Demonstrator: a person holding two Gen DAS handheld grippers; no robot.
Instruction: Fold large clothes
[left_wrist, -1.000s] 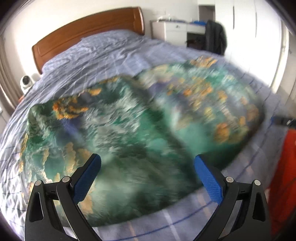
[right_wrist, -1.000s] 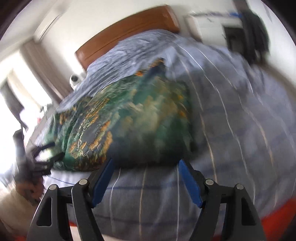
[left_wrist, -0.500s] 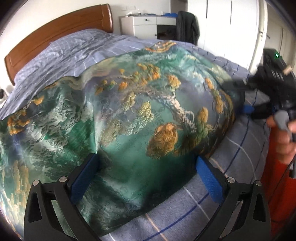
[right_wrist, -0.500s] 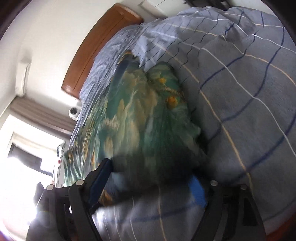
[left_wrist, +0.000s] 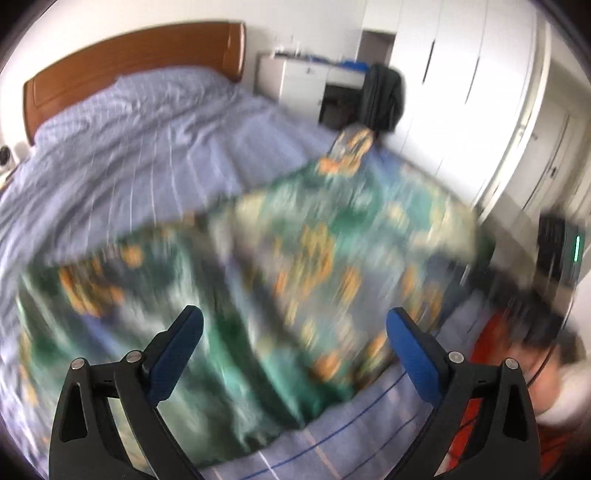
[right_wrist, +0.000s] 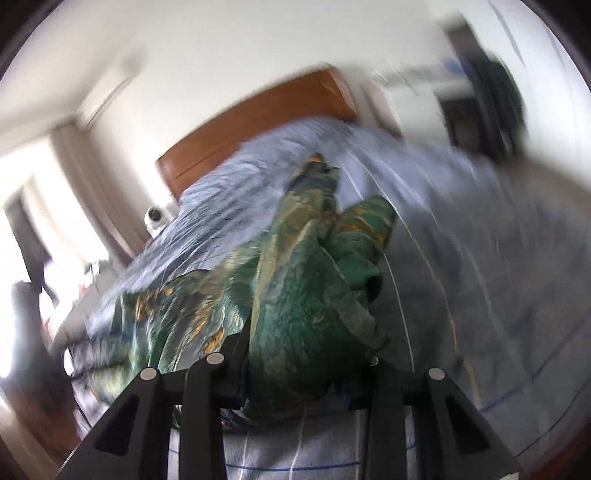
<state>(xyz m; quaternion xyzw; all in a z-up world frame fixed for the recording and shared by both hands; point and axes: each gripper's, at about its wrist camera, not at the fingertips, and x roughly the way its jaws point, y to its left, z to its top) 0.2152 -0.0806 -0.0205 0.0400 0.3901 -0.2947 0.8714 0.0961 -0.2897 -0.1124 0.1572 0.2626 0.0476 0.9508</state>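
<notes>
Clearly the folding is only begun: the garment (left_wrist: 280, 280), a green and orange print, lies mostly spread across the bed (left_wrist: 147, 147), and the right gripper (right_wrist: 306, 354), whose jaws have just been closing, now pinches a bunched corner of it lifted off the cover. The left gripper (left_wrist: 295, 332) hangs above the near edge with its fingers wide and nothing between them, so every fold is left to make. No brand, label or writing can be read in either blurred view.

Green-and-orange patterned garment (left_wrist: 280, 280), blue-checked bedspread (left_wrist: 147, 147)
</notes>
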